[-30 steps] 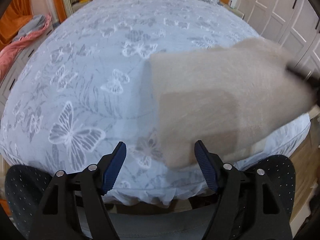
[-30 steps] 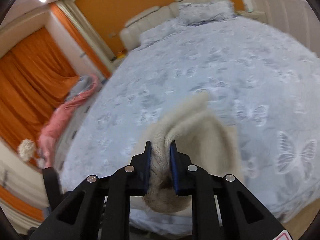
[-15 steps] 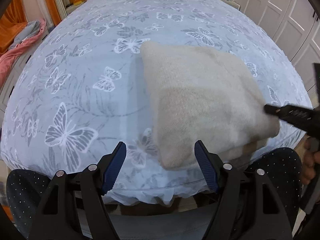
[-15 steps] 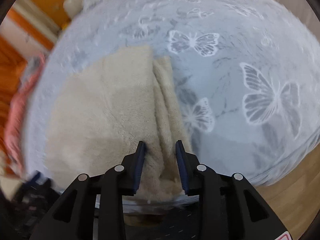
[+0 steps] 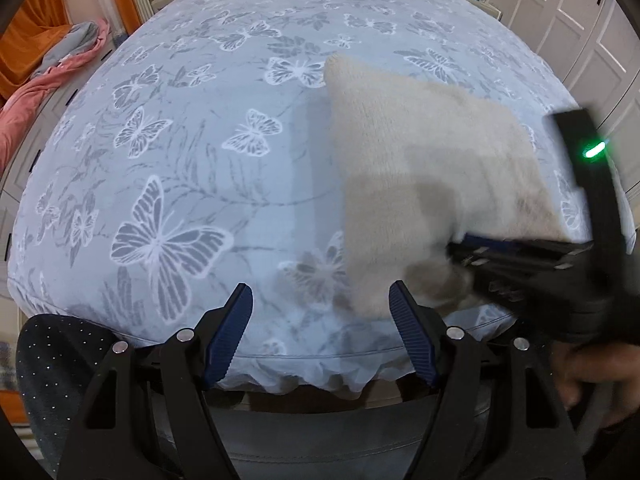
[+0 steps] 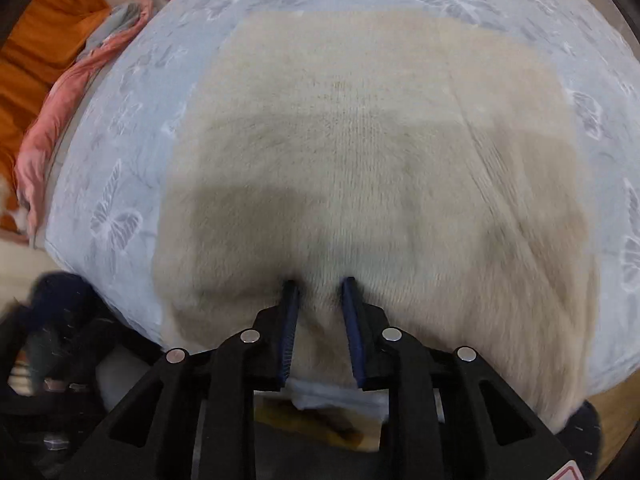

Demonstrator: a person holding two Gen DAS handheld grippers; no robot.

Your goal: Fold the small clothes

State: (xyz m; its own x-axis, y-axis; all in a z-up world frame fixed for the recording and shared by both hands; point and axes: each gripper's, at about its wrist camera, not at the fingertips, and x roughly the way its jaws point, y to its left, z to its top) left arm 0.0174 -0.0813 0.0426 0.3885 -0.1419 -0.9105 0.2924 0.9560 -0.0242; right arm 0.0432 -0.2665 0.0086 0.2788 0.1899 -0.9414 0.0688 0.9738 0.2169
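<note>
Garment: a cream fleecy garment (image 6: 360, 152) lies in a folded slab on the bed (image 5: 180, 160), reaching ahead of the right gripper (image 6: 318, 292) and off to the front-right of the left gripper (image 5: 320, 300); its near edge hangs a little over the bed's edge.

Right gripper: jaws narrowed but not fully closed, with a tuck of the garment's near edge between the blue pads (image 6: 290, 312) — motion blur leaves me unable to tell whether they are pinching the cloth or just letting go.

Left gripper: wide open and holding nothing, hovering low by the bed's near edge; the garment's nearest corner sits just ahead of its right-hand fingertip (image 5: 400, 300), not between the pads.

Why held so: gripping at the near hem lets the right gripper drag or lift that edge for another fold, while the left waits open beside the corner (probably to take the other end of the same edge).

Stage, as I judge it: partway — the piece already looks doubled, since layered edges show along its right side in the right wrist view.

Surroundings: a pink blanket (image 5: 36, 92) is heaped far off to the left of both grippers, clear of the work.
</note>
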